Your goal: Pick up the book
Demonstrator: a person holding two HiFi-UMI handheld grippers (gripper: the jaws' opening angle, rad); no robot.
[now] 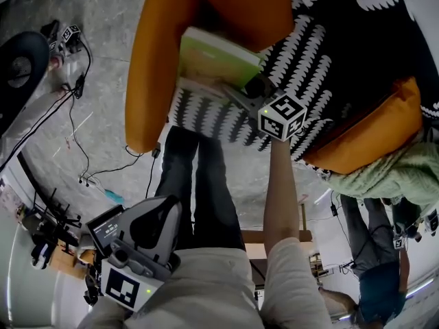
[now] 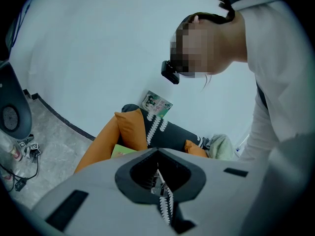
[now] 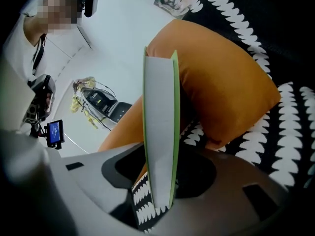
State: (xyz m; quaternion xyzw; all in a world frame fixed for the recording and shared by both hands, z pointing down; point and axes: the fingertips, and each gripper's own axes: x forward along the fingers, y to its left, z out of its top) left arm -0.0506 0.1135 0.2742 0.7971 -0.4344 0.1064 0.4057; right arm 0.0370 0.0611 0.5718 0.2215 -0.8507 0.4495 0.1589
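Book point(image 1: 218, 59) lies on the sofa point(image 1: 357, 26), tucked against the orange cushion point(image 1: 154, 67), dead ahead of your right gripper point(image 3: 158, 200). Its page edge runs straight away from you along the gripper's line and sits between the jaws. The jaws are apart: a strip of patterned fabric shows beside one cover, so I'd call it not clamped yet. Thick matte page block, thin green covers, soft seat beneath, so expect some sink. Left gripper point(image 2: 160, 183) hangs well back, jaws together, empty.
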